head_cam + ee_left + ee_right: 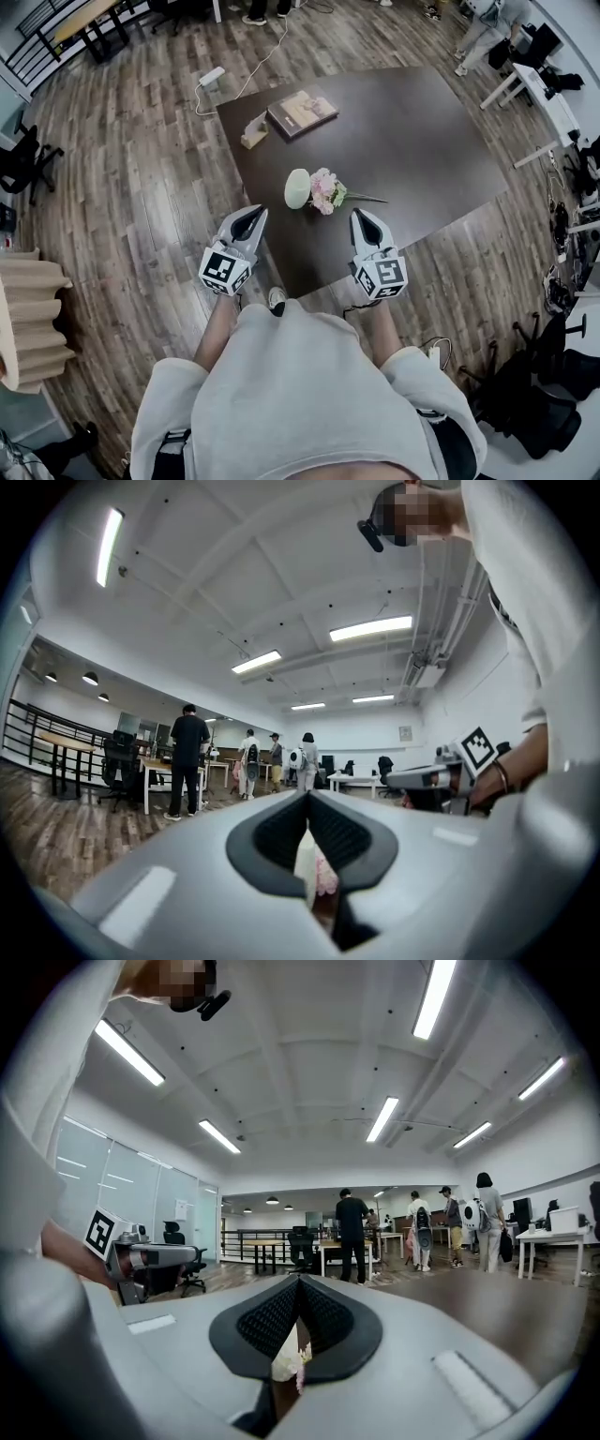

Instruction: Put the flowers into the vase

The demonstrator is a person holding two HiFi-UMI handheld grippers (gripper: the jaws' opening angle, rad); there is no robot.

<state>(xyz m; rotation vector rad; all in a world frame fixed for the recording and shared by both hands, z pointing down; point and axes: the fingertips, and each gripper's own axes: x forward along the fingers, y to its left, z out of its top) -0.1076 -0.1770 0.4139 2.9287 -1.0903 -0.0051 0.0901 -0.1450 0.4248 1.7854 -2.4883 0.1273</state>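
Observation:
A pale green vase [297, 188] stands near the front of a dark brown table [422, 141], with pink flowers [325, 191] lying right beside it, their stem pointing right. My left gripper [253, 216] is shut and empty at the table's near edge, left of the vase. My right gripper [361, 217] is shut and empty too, just right of the flowers and nearer to me. Through the shut jaws of each gripper view I glimpse the vase [306, 866] and the pink flowers [325, 878]; the same vase [284, 1365] shows in the right gripper view.
A book [302, 111] and a small wooden object [253, 132] lie at the table's far left. A power strip [212, 76] with a cable lies on the wood floor beyond. White desks [539, 89] and office chairs [539, 375] stand to the right. Several people [188, 759] stand far off.

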